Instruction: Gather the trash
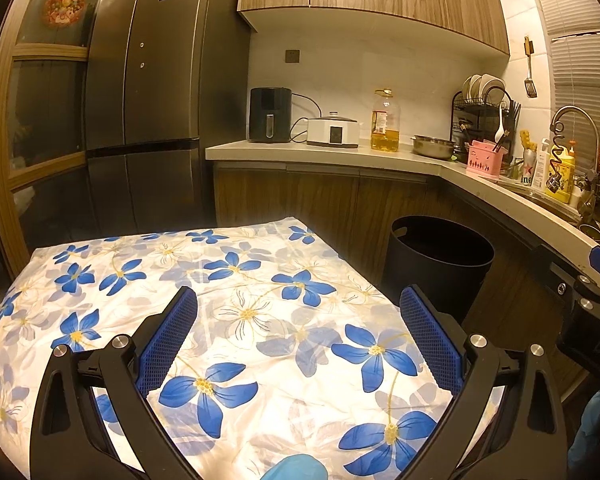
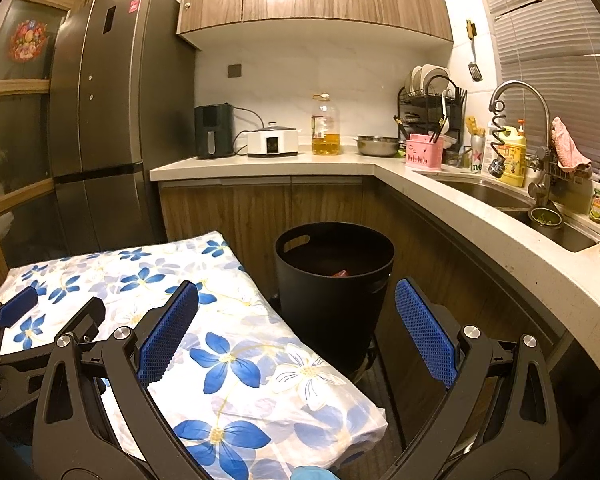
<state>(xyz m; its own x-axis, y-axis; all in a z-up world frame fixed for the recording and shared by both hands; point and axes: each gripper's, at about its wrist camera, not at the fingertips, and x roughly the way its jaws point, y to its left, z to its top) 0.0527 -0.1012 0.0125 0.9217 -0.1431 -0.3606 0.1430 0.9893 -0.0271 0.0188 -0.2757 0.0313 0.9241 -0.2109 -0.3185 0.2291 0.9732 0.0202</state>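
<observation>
The left gripper (image 1: 298,312) hangs with its blue pads spread wide and nothing between them, low in the left wrist view over the flowered cloth (image 1: 228,320) that covers the table. The right gripper (image 2: 296,308) is equally agape and empty, at the bottom centre of its view, half over the cloth's right edge. Just beyond it, mid-frame, stands the black bin (image 2: 334,280), beside the table and against the cabinets. A red scrap (image 2: 342,273) lies inside, so some trash appears already collected. No loose trash shows anywhere on the cloth. By that, the task looks finished or nearly so; whatever remains is out of view.
</observation>
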